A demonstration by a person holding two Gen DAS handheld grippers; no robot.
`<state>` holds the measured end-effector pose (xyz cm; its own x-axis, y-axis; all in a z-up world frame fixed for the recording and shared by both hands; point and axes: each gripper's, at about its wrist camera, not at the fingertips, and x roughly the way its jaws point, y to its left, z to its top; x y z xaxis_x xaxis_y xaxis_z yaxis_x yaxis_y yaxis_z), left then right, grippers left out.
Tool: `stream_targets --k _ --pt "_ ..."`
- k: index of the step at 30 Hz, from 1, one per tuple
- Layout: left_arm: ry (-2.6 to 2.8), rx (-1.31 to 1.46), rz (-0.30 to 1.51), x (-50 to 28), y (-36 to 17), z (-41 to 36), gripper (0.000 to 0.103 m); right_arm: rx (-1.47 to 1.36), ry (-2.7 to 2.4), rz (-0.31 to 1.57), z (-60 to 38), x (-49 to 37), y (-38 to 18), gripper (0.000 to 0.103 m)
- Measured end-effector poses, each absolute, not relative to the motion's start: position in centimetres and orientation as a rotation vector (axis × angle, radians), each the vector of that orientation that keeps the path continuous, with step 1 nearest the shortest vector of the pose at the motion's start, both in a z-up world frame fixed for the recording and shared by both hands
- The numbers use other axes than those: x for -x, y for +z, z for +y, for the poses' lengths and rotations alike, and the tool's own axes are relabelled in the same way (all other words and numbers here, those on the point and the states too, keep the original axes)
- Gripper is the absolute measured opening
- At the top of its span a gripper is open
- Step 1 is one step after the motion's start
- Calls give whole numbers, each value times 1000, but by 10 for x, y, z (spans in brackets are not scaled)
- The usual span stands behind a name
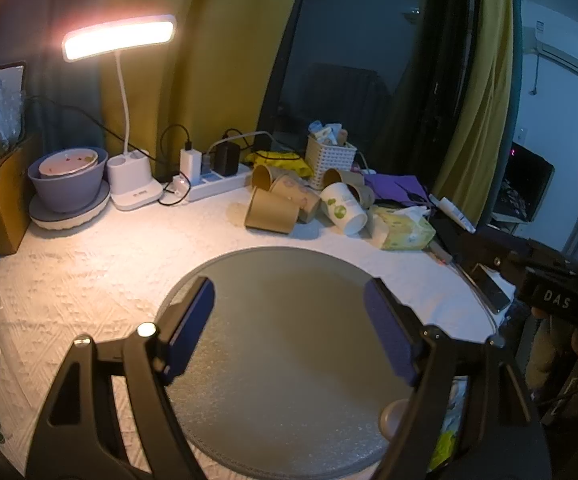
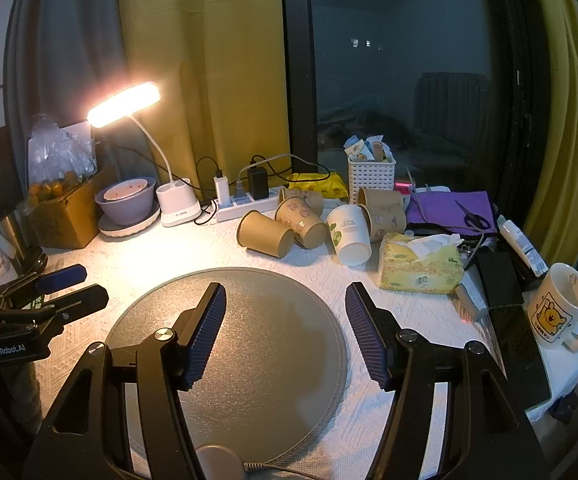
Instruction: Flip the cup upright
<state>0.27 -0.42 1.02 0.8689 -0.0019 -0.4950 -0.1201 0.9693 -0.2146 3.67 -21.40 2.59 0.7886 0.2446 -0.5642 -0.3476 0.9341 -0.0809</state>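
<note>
Several paper cups lie on their sides at the back of the table: a plain brown cup (image 2: 265, 234) (image 1: 272, 210), a patterned brown cup (image 2: 301, 222), and a white cup with green print (image 2: 349, 234) (image 1: 344, 208). A round grey mat (image 2: 249, 352) (image 1: 289, 360) lies in front of them with nothing on it. My left gripper (image 1: 289, 328) is open and empty above the mat. My right gripper (image 2: 285, 336) is open and empty above the mat. The left gripper also shows in the right wrist view (image 2: 65, 288) at the left.
A lit desk lamp (image 2: 125, 104), purple bowls (image 2: 127, 200), a power strip (image 2: 245, 200), a white basket (image 2: 371, 172), a tissue pack (image 2: 419, 264), scissors on purple cloth (image 2: 475, 216), a phone (image 2: 519, 348) and a bear mug (image 2: 561, 308) surround the mat. A cardboard box (image 2: 65, 216) stands at the left.
</note>
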Motion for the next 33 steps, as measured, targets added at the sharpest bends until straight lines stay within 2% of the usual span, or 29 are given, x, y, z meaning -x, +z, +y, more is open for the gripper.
stream_targets --k 33 --pt "66 241 513 -7 16 -2 78 182 326 580 -213 -40 29 65"
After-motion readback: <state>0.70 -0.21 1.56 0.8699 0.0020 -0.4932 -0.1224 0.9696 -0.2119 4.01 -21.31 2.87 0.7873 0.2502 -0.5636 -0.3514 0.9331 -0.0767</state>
